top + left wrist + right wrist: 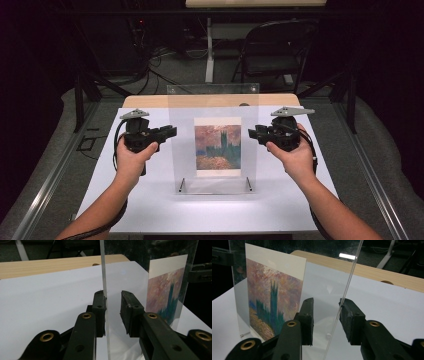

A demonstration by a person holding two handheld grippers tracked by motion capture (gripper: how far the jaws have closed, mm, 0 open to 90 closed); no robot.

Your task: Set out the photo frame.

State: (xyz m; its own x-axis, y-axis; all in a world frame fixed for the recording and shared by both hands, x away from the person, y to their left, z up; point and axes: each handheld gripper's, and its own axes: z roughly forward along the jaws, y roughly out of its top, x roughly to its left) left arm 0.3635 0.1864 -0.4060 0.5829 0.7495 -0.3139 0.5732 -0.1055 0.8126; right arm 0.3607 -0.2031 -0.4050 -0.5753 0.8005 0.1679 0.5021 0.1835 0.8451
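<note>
Both tongs straddle the frame's side edges, neither yet pinching.

The left tongs [112, 312] are spread around the frame's [214, 100] 9 o'clock edge: one pad [99, 312] touches or nearly touches the sheet, the other stands off it. The right tongs [328, 320] are spread around the 3 o'clock edge, the sheet running close by one pad with a gap to the other. The frame stands upright mid-table [150, 210], holding a print [218, 145], on two small metal feet [181, 186] at 6 o'clock. The likely risks: if one side closes first, it could push the clear sheet over or skid it across the smooth white top; a shallow bite on the thin, slick edge could slip when lifted; uneven pulls from the two hands could twist the sheet and let the print slide.
</note>
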